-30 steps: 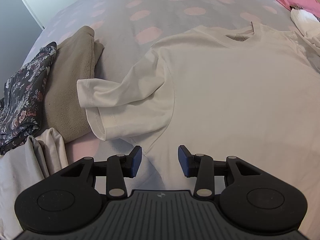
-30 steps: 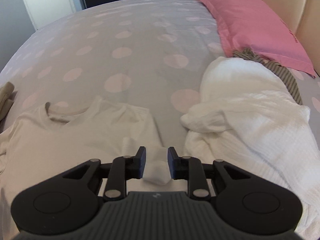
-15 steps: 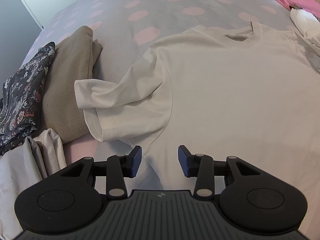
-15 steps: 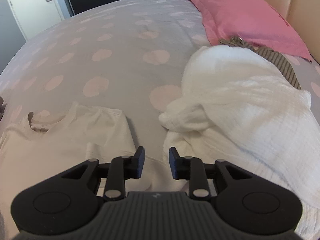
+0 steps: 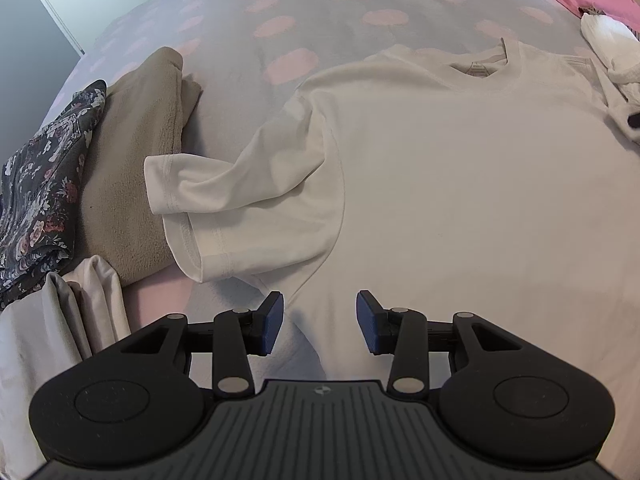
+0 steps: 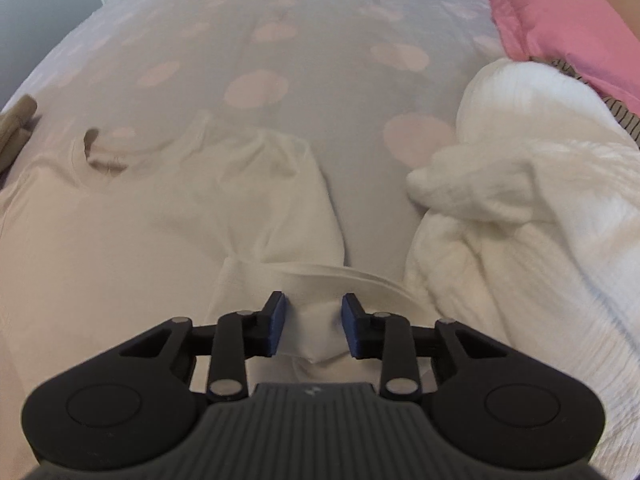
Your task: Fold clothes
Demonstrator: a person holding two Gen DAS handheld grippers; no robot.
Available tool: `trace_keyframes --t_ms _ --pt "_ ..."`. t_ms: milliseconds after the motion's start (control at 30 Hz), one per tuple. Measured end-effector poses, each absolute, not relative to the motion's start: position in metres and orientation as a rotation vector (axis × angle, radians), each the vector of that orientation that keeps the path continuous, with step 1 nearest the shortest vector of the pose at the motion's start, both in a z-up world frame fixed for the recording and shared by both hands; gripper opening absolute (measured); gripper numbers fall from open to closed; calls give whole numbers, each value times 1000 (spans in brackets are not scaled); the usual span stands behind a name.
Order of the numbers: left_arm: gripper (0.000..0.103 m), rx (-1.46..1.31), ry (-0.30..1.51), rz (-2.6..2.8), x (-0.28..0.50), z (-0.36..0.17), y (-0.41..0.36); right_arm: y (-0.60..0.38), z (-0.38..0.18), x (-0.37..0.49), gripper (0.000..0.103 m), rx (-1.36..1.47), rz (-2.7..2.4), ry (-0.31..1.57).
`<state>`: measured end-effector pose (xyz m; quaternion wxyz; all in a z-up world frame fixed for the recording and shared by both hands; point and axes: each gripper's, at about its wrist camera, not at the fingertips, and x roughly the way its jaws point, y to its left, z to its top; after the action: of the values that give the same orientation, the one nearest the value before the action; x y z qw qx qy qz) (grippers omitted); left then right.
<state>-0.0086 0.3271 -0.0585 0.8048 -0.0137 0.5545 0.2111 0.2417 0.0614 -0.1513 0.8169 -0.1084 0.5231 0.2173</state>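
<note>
Lying flat on bed (image 5: 240, 8) — white t-shirt (image 5: 460, 184), sleeve (image 5: 224, 196) crumpled.

White T-shirt (image 5: 460, 184): soft matt knit cloth, smooth, stitched hems. Left of T-shirt, tan garment (image 5: 132, 152): fuzzy fleece-like cloth; floral garment (image 5: 40, 184): thin printed fabric. Right of T-shirt, white blanket (image 6: 520, 208): crinkled, ribbed weave. Bedsheet (image 6: 304, 60): smooth matt cloth under T-shirt. Left gripper (image 5: 320, 322): matt black plastic, blue pads, metal pins.
</note>
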Motion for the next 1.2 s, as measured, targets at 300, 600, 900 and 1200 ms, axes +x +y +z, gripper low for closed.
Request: trace_keyframes --t_ms 300,600,900,1200 --pt "38 -29 1185 453 -9 -57 326 63 -119 229 29 -280 555 1015" --pt "39 -20 1190 453 -8 -57 324 12 -142 254 37 -183 348 1059" --pt "39 -5 1187 451 -9 -57 321 18 -110 213 5 -277 623 960" --pt "39 22 1177 446 -9 -53 311 39 -120 144 5 -665 824 913"
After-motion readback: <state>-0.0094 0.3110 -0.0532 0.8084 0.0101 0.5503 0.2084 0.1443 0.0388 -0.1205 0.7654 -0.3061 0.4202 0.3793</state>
